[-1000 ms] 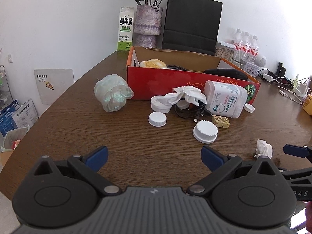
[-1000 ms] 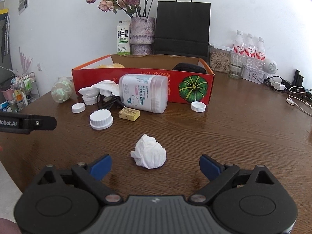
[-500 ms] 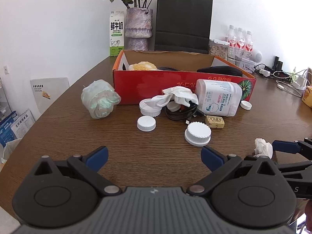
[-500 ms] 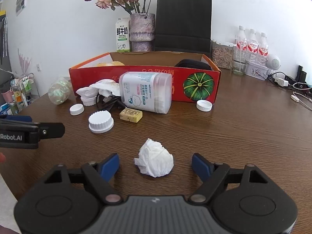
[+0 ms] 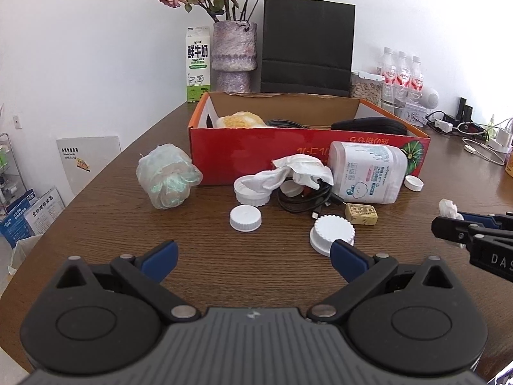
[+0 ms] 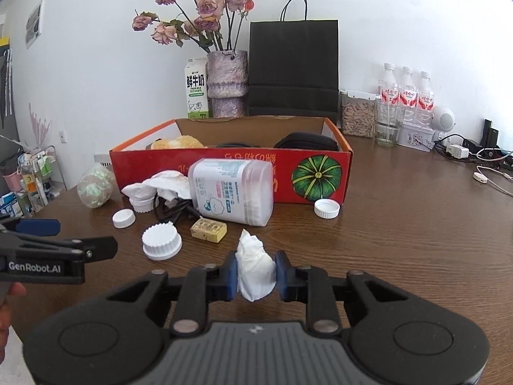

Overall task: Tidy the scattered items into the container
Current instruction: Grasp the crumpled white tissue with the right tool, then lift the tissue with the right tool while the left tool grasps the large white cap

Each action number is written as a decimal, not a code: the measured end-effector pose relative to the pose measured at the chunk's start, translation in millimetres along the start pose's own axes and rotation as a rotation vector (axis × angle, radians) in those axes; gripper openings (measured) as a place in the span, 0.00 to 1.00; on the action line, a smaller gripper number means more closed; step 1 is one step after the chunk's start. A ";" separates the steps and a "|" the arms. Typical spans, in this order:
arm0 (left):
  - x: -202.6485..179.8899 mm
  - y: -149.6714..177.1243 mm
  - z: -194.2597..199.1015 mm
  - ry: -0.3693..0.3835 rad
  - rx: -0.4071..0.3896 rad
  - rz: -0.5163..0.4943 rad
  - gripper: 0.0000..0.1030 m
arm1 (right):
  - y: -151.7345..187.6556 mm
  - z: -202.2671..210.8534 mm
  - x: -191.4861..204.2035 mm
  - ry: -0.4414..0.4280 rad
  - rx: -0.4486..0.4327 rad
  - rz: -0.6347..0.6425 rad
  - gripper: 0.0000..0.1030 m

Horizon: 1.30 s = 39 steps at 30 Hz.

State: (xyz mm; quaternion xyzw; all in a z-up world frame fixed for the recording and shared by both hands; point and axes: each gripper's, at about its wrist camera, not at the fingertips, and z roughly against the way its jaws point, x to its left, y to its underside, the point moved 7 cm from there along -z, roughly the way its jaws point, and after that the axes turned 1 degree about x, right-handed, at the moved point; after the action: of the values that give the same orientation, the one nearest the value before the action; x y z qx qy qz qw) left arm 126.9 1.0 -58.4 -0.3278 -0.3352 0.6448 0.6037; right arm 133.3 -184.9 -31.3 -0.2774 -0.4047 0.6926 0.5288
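**Right gripper pinches the crumpled tissue on the desk**

The right gripper (image 6: 256, 272) has just been closing, and its blue pads now squeeze a crumpled white tissue (image 6: 255, 268) from both sides, the wad bulging above and below them. The tissue sits toward the near edge of the brown wooden desk (image 6: 400, 240), close in front of a toppled white plastic jar (image 6: 232, 191) and a small yellow wrapped block (image 6: 208, 230).

The left gripper (image 5: 253, 256) hangs over the desk's near edge with its jaws spread wide and nothing between them. A ridged white lid (image 5: 332, 235) lies just beyond its right fingertip.

The container, a red cardboard box (image 5: 250, 150) printed with a pumpkin, stands further back toward the middle of the desk. Inside it a yellowish bundle, a dark cable and a black pouch (image 5: 368, 125) show above the rim.

Loose things crowd the box's front wall: a clear bag of pale green stuff (image 5: 166, 179), a rumpled white cloth (image 5: 301, 170) draped over a round tub, a tangle of black cable (image 5: 304, 197) and a flat white cap (image 5: 245, 218). Another white cap (image 6: 326, 208) lies by the box's pumpkin corner.
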 end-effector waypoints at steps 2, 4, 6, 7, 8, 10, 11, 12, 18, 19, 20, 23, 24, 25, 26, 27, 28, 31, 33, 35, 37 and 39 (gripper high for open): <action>4.3 -2.4 0.3 -0.010 -0.006 0.005 1.00 | -7.3 -0.2 -1.9 0.003 -0.018 -0.003 0.22; 5.3 -4.4 0.6 -0.012 -0.011 0.005 1.00 | -13.9 -1.9 -3.1 0.005 -0.030 -0.010 0.22; 4.9 -6.5 0.3 -0.010 -0.016 0.004 1.00 | -19.0 -4.9 -4.8 -0.002 -0.032 -0.028 0.22; 4.1 -7.4 0.0 -0.008 -0.019 0.002 1.00 | -20.6 -6.1 -5.3 -0.006 -0.032 -0.034 0.22; 2.0 -8.1 -0.5 -0.004 -0.018 -0.001 1.00 | -21.8 -7.5 -5.4 -0.007 -0.032 -0.038 0.22; -2.6 -9.0 -2.7 0.007 -0.015 -0.007 1.00 | -23.1 -9.3 -6.0 -0.006 -0.030 -0.044 0.22; -6.2 -9.5 -4.2 0.015 -0.013 -0.011 1.00 | -23.4 -10.2 -6.4 -0.005 -0.028 -0.048 0.22; -9.5 -10.0 -5.5 0.023 -0.012 -0.017 1.00 | -23.9 -11.1 -7.2 -0.003 -0.028 -0.051 0.22; -32.8 -11.2 -21.7 0.050 0.005 -0.042 1.00 | -21.7 -17.7 -12.4 0.022 -0.017 -0.057 0.22; -35.4 -11.1 -24.8 0.047 0.010 -0.043 1.00 | -20.2 -19.6 -13.7 0.026 -0.013 -0.057 0.22; -37.9 -10.8 -27.9 0.046 0.013 -0.045 1.00 | -18.4 -21.7 -15.2 0.031 -0.008 -0.059 0.22; -43.7 -10.4 -33.7 0.037 0.014 -0.052 1.00 | -12.3 -28.7 -18.5 0.039 0.007 -0.072 0.22; -44.9 -10.2 -35.1 0.034 0.012 -0.053 0.99 | -10.5 -30.6 -19.6 0.042 0.010 -0.076 0.22; -45.7 -9.8 -36.7 0.028 0.013 -0.056 0.98 | -9.2 -31.8 -20.6 0.045 0.011 -0.079 0.22; -46.0 -9.4 -38.1 0.023 0.012 -0.056 0.97 | -7.8 -33.2 -21.3 0.047 0.012 -0.082 0.22; -45.9 -8.9 -38.8 0.021 0.011 -0.054 0.96 | -6.7 -34.0 -21.7 0.045 0.012 -0.086 0.22; -45.8 -8.3 -39.3 0.018 0.010 -0.052 0.95 | -5.5 -35.1 -21.8 0.039 0.016 -0.090 0.22; -46.7 -6.8 -40.6 0.015 0.012 -0.050 0.93 | -2.3 -36.7 -20.5 0.013 0.026 -0.102 0.22; -48.2 -6.2 -40.6 0.015 0.011 -0.055 0.93 | -0.1 -37.9 -18.3 0.004 0.034 -0.104 0.22; -49.8 -6.0 -40.4 0.014 0.007 -0.062 0.92 | 0.8 -37.9 -18.3 0.007 0.035 -0.106 0.22; -50.4 -5.7 -41.8 0.018 0.013 -0.063 0.88 | 1.3 -38.5 -18.8 0.015 0.038 -0.108 0.22; -50.7 -4.9 -43.2 0.021 0.021 -0.060 0.80 | 2.8 -39.0 -18.3 0.011 0.044 -0.110 0.22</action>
State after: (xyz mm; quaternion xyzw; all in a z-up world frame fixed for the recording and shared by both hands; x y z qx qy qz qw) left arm 168.2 -47.8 -77.6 -0.3182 -0.3317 0.6263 0.6297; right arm 168.8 -192.4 -54.8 -0.2469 -0.4009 0.6698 0.5742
